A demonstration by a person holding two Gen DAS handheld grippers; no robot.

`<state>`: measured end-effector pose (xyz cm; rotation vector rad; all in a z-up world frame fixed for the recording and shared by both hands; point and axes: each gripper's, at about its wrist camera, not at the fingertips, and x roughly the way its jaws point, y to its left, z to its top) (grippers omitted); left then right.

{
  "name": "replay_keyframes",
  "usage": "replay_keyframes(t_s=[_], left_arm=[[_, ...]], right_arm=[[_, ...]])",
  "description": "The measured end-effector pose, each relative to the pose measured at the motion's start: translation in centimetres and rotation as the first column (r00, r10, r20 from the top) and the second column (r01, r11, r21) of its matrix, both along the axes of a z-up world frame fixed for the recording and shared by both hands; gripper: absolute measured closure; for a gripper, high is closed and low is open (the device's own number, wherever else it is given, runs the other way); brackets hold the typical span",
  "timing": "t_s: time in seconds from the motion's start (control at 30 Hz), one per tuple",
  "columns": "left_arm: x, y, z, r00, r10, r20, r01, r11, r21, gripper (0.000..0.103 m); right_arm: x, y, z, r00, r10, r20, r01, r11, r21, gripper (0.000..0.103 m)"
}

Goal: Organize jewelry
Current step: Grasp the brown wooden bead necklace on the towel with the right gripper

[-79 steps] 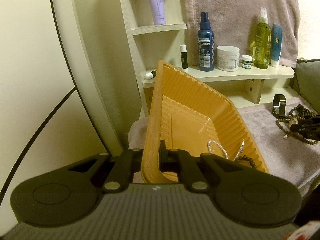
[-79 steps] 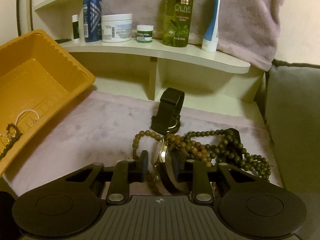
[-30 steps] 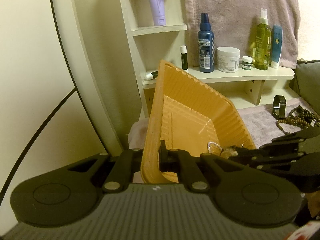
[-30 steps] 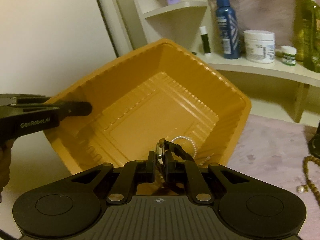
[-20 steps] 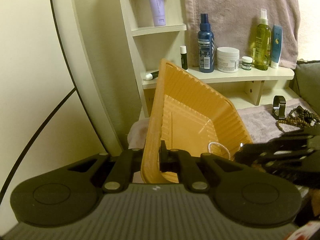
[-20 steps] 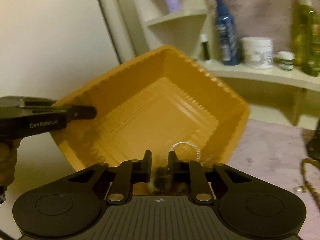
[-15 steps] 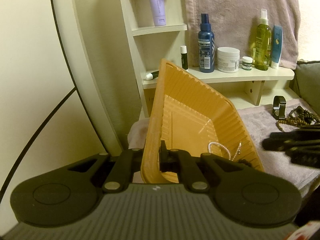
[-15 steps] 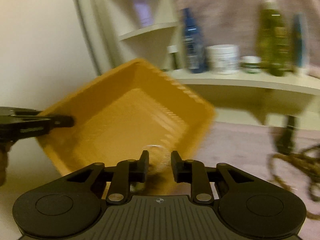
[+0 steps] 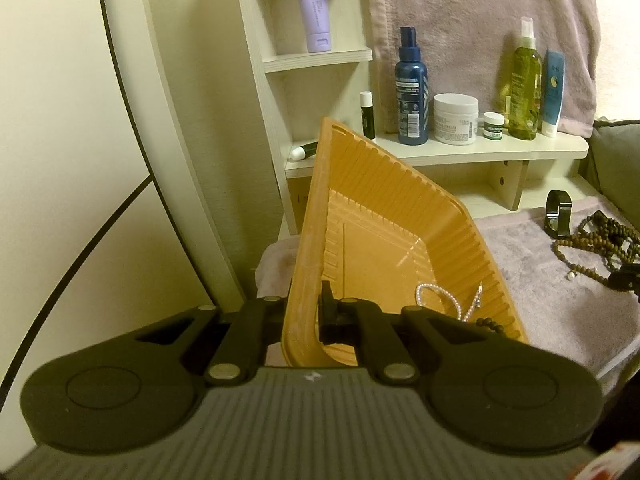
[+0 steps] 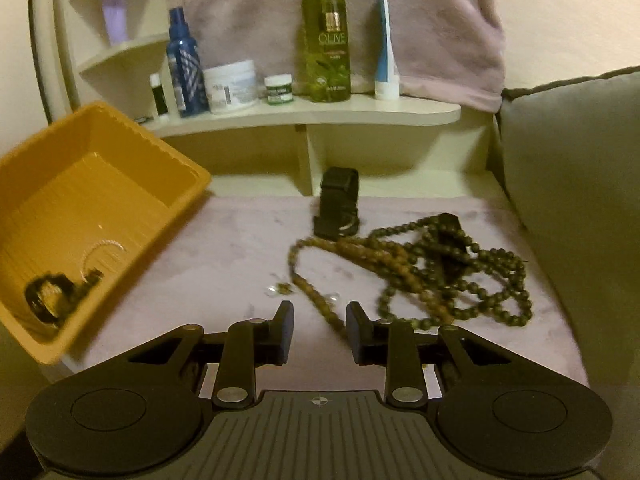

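My left gripper is shut on the rim of the orange tray and holds it tilted. Inside lie a pearl bracelet and a silver piece. In the right wrist view the tray sits at left with a dark watch and the pearl bracelet in it. My right gripper is open and empty, just in front of a tangle of brown and dark bead necklaces on the mauve cloth. A black watch stands behind the beads. Small loose pieces lie near the fingertips.
A cream shelf behind holds a blue spray bottle, a white jar, a small green jar, an olive bottle and a tube. A grey cushion borders the right side. A towel hangs behind.
My right gripper released the dark watch into the tray, opened, and swung right, back over the cloth toward the bead tangle. The left gripper kept holding the tray rim.
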<state>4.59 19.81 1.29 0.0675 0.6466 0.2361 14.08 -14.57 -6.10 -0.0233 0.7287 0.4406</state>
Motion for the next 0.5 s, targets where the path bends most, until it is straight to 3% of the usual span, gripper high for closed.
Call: replay_keyframes(t_s=[0.13,0.5], left_arm=[[0.0,-0.1,0.0,1.0,0.0,-0.003,0.0,1.0,0.003,0.097],[0.0,-0.1,0.0,1.0,0.0,-0.005,0.0,1.0,0.006,0.098]], right_arm=[[0.2,0.6,-0.6,0.996,0.077,0.034,-0.074,0.994,-0.079,0.074],[2.1,1.2,-2.2,0.982,0.187,0.024,-0.182,0.972,-0.146,0.076]])
